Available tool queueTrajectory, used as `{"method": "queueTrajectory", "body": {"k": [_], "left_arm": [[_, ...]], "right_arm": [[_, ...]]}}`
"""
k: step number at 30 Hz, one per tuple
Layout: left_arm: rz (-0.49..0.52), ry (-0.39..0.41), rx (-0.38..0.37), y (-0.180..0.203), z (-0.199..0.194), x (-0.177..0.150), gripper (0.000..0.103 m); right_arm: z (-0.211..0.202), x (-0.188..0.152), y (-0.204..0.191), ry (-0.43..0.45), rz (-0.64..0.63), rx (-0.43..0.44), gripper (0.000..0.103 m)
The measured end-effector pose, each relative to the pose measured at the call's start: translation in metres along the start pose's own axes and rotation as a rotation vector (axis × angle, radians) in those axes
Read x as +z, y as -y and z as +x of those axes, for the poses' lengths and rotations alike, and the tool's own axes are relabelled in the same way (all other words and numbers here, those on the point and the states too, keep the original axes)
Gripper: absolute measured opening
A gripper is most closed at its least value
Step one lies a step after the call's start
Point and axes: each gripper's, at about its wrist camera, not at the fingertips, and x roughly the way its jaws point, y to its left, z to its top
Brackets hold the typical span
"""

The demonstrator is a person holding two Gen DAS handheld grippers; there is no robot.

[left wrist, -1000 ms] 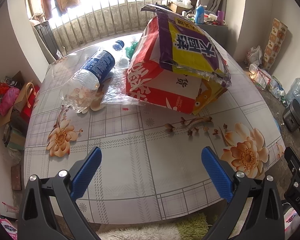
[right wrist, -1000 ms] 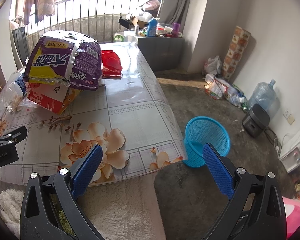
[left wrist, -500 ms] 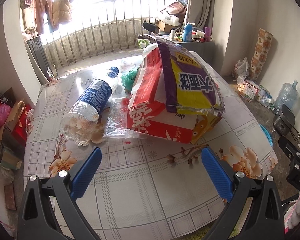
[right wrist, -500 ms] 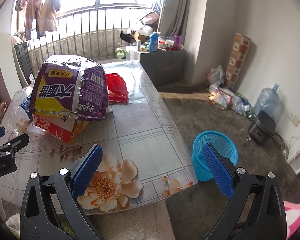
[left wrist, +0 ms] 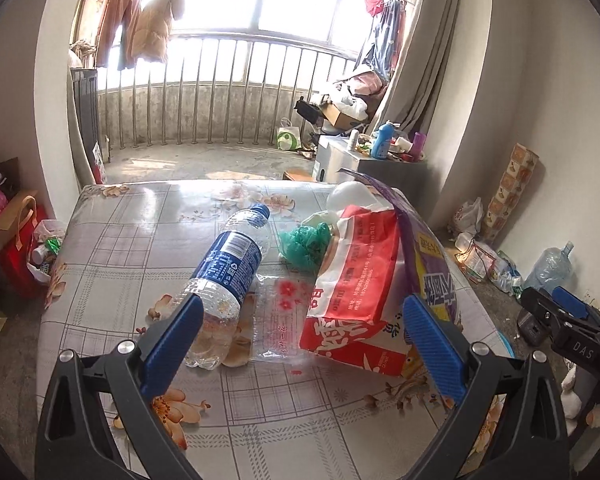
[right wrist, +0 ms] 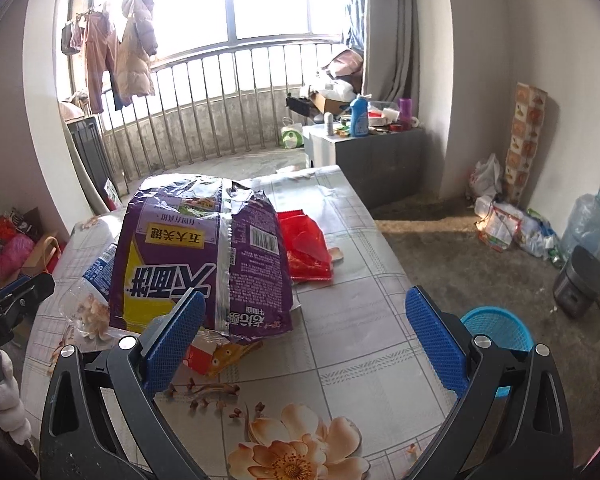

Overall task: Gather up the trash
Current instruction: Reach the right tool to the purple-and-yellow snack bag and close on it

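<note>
Evidently both the left gripper (left wrist: 302, 334) and right gripper (right wrist: 305, 330) gape wide and empty, ready for the near noodle bag (right wrist: 204, 256); the blue basket (right wrist: 500, 328) waits right of the table (right wrist: 364, 352).

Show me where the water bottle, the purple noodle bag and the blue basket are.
water bottle (left wrist: 232, 268), left wrist view, on its blue label.
purple noodle bag (right wrist: 204, 256), right wrist view, on its front panel.
blue basket (right wrist: 500, 326), right wrist view, on its inner mesh wall.

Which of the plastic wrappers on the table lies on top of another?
The purple and yellow noodle bag; it rests on the red and white bag, unlike the flat red wrapper.
</note>
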Motion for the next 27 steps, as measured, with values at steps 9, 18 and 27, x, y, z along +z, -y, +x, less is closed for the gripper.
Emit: {"method": "queueTrajectory", "body": {"k": [9, 18, 27], "left_arm": [[-0.083, -0.080, -0.369, 0.021, 0.041, 0.031, 0.074], [-0.156, -0.181, -0.555, 0.036, 0.082, 0.042, 0.041], [-0.028, -0.217, -0.553, 0.090, 0.084, 0.041, 0.029]], "right_arm": [[0.038, 0.005, 0.011, -0.092, 0.097, 0.094, 0.074], [0.064, 0.004, 0.020, -0.198, 0.187, 0.208, 0.052], [0.056, -0.002, 0.035, -0.210, 0.236, 0.220, 0.049]]}}
